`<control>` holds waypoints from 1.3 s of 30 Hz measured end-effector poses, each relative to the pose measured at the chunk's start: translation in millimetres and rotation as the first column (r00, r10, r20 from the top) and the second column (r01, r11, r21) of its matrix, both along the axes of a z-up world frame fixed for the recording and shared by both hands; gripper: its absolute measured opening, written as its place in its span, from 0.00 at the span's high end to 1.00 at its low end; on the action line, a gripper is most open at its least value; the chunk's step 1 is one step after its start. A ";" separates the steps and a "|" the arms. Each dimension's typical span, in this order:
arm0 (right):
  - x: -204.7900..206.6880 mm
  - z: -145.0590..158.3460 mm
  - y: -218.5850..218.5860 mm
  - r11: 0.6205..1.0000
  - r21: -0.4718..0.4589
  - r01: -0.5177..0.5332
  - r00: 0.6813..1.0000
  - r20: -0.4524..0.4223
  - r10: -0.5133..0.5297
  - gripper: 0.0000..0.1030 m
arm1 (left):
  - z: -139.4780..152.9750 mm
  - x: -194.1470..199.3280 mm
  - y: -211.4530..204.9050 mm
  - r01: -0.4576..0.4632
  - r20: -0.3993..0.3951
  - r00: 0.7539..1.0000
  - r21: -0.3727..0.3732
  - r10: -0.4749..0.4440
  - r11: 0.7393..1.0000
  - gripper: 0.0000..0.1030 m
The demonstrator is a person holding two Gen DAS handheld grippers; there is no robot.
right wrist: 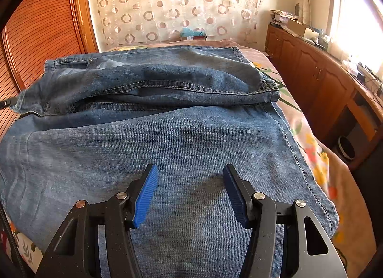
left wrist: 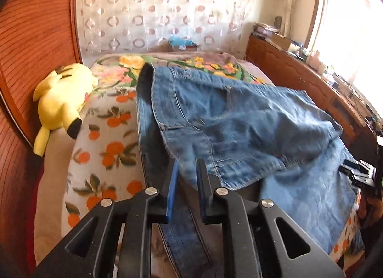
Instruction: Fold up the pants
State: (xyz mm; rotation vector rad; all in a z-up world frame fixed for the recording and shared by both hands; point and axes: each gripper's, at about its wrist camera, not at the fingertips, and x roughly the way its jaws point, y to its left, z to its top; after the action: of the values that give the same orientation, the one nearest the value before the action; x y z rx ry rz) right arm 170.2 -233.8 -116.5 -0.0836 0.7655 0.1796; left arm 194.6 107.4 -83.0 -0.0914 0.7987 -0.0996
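Because the jeans (left wrist: 239, 120) lie half-folded across the bed (left wrist: 105, 134), the loose upper flap could slide back; the left hand-held gripper (left wrist: 186, 170), narrowly parted, pinches nothing, and the right hand-held gripper (right wrist: 190, 177) hangs spread above denim.

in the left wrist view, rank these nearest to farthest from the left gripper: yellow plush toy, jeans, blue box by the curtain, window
1. jeans: right at the left gripper, denim edge between its fingers.
2. yellow plush toy: off to the left on the bed, by the wooden headboard.
3. blue box: past the far end of the bed, under the curtain.
4. window: far upper right. Too close to call against the box.
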 end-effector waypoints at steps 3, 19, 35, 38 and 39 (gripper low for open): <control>-0.5 -0.3 0.8 1.000 -0.011 0.000 1.000 0.001 0.000 0.43 | -4.9 -14.5 -4.1 0.035 -0.012 0.999 0.000 -0.035 0.999 0.65; -2.0 0.0 2.1 1.000 -0.026 0.007 1.000 0.004 -0.007 0.43 | -37.7 -57.0 -41.8 0.165 -0.089 0.981 -0.061 -0.170 0.984 0.81; -0.8 -0.4 0.1 0.999 -0.034 0.005 1.000 0.005 -0.005 0.43 | -30.3 -111.0 -84.2 0.238 -0.018 0.970 -0.117 -0.242 0.964 0.83; -1.1 -0.6 -0.1 0.999 -0.033 0.005 1.000 0.005 -0.005 0.43 | -35.2 -114.8 -83.2 0.230 -0.017 0.972 -0.132 -0.235 0.964 0.83; -1.1 -0.6 -0.1 0.999 -0.033 0.005 1.000 0.005 -0.005 0.43 | -34.0 -116.8 -81.5 0.228 -0.016 0.972 -0.137 -0.233 0.964 0.81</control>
State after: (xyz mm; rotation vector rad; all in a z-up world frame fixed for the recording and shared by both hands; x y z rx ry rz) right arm 169.0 -233.9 -117.1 -0.1133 0.7644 0.1616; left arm 77.8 25.8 -117.0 -0.1277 0.8320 -0.3739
